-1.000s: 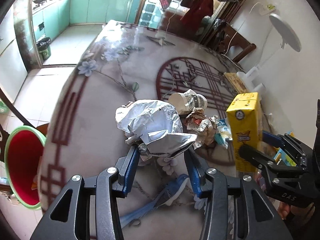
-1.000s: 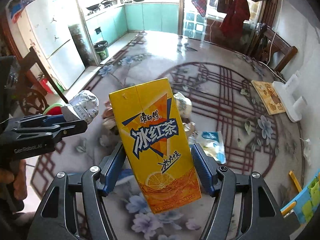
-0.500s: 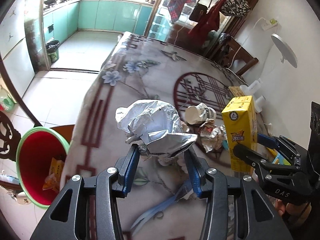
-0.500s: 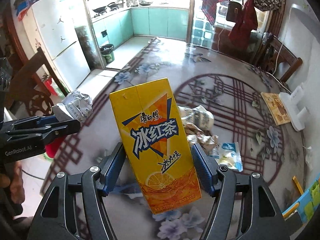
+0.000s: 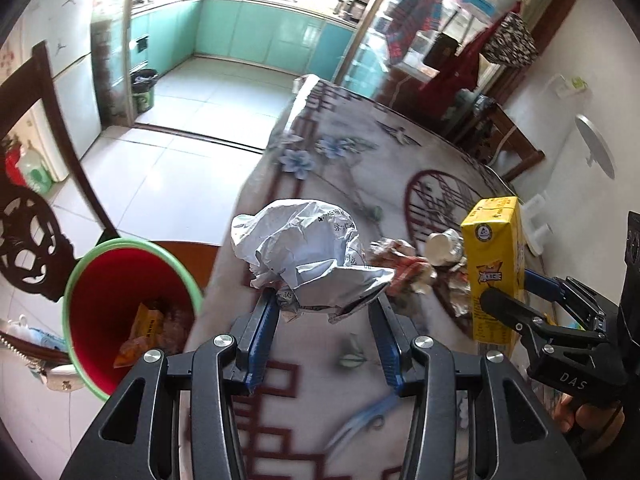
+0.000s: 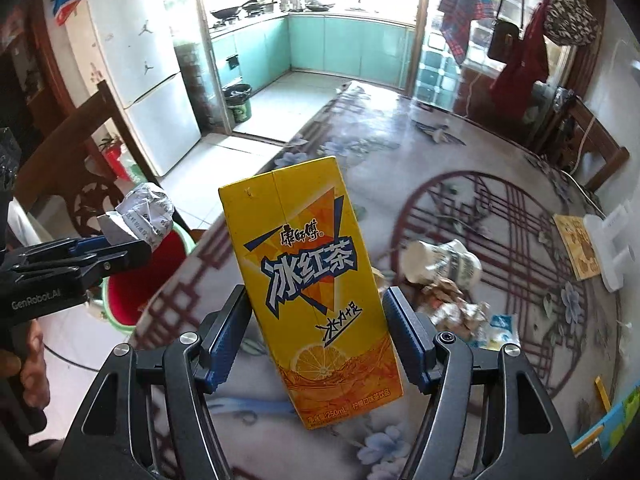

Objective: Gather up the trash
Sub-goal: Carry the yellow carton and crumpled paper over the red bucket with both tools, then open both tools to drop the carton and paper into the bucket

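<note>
One floral-patterned table [image 6: 460, 160] beside teal kitchen cabinets [image 6: 348, 46].

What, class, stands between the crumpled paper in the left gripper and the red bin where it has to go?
Nothing visible. The crumpled paper, held in the left gripper, hangs near the table's edge; the red bin stands open-mouthed below and to the left.
</note>
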`<move>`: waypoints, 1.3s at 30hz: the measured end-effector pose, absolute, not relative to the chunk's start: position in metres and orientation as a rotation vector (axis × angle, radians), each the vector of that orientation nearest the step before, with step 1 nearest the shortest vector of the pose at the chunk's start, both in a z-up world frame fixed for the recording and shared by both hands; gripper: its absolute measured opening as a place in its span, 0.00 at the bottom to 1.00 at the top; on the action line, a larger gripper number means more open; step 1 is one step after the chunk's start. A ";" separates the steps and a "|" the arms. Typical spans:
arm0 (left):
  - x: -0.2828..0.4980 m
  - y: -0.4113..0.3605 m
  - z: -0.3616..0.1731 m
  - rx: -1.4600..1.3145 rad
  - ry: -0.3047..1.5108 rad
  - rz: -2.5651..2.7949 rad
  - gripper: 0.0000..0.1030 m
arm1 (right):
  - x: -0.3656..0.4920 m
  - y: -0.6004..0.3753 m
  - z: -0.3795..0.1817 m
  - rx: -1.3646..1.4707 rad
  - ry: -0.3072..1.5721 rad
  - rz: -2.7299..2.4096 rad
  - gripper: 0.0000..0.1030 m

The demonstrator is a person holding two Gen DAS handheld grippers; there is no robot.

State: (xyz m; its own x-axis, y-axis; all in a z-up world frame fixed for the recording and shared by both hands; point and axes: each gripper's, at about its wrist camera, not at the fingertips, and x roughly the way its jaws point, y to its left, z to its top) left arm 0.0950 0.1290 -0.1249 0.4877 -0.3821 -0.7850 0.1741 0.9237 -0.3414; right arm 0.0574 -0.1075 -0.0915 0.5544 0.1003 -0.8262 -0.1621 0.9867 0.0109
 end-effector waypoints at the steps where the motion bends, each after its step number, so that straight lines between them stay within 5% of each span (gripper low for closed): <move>1: 0.096 0.134 -0.126 -0.233 1.008 -0.334 0.43 | 0.059 -0.102 -0.092 -0.075 0.971 0.162 0.65; 39: 0.110 0.301 -0.161 -0.321 1.036 -0.124 0.44 | 0.104 0.054 -0.102 -0.174 0.992 0.343 0.65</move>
State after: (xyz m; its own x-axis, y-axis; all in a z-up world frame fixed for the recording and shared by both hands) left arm 0.1098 0.3012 -0.1606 0.5074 -0.2511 -0.8244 -0.0500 0.9464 -0.3190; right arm 0.1037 0.0536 -0.1021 0.4993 0.2032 -0.8423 -0.3605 0.9327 0.0113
